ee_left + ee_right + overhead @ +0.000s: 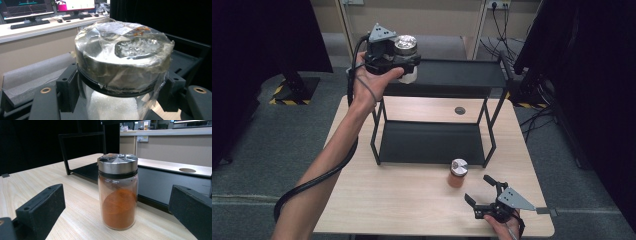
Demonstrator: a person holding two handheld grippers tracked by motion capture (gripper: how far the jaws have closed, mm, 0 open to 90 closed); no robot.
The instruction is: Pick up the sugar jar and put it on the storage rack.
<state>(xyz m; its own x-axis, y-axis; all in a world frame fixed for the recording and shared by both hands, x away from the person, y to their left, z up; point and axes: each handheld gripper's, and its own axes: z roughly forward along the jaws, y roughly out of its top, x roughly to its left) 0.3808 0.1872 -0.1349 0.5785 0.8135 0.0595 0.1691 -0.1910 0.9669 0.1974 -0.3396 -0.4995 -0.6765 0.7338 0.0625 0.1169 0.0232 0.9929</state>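
A: From the high view, what is the left gripper (406, 70) doing?

B: It is hovering by the left end of the top shelf of the black two-tier metal rack (439, 142), and its fingers are clamping a clear glass jar of white grains with a silver metal lid (405, 46). The jar is sitting upright in the grip, above the shelf's corner.

A: And the right gripper (478, 191)?

B: It is resting low at the near right part of the pale wooden surface (402, 192). Its fingers are standing apart with nothing between them. A clear glass jar of orange-red powder with a silver lid (458, 172) is standing just beyond them, in front of the rack's lower shelf.

A: What is the left gripper view showing?

B: The white-grain jar (120, 67) is sitting close up, its lid wrapped in clear tape, with the black fingers (66, 87) pressing on the glass just under the lid.

A: And the right gripper view?

B: The orange-red jar (117, 192) is standing upright on the surface (75, 195) ahead, between the lines of the two fingers (41, 207) but beyond their tips, touching neither.
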